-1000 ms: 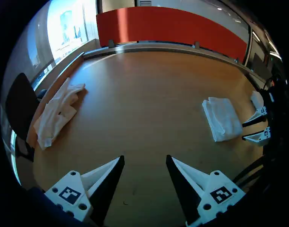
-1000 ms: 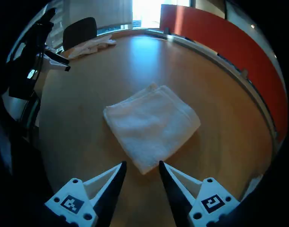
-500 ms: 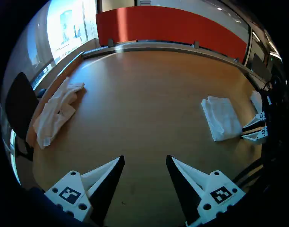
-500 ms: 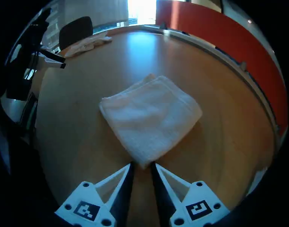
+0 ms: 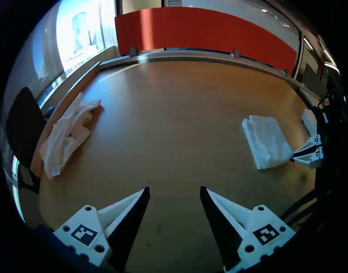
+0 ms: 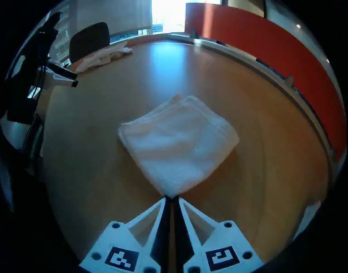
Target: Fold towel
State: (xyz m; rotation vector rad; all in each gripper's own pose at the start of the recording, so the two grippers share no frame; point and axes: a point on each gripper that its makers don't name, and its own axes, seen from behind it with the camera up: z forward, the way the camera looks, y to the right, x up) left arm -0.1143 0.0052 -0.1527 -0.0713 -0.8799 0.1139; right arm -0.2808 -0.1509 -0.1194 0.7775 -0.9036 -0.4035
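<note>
A white towel (image 6: pixel 180 141), folded into a square, lies on the round wooden table (image 6: pixel 105 118); in the left gripper view the same folded towel (image 5: pixel 267 141) is at the far right. My right gripper (image 6: pixel 172 199) is shut on its nearest corner, fingers almost touching, and appears across the table as the right gripper (image 5: pixel 294 156) at the towel's edge. My left gripper (image 5: pixel 174 195) hangs open over bare table with nothing between its fingers; in the right gripper view the left gripper (image 6: pixel 76 78) sits at the far left.
A second white towel (image 5: pixel 67 134) lies crumpled at the table's left edge, also visible as the crumpled towel (image 6: pixel 103 54) far off. A dark chair (image 5: pixel 21 127) stands behind it. A red partition (image 5: pixel 205 29) runs along the table's far side.
My right gripper has moved forward to the folded towel's corner and gone from open to shut on it. The left gripper has stayed still and open.
</note>
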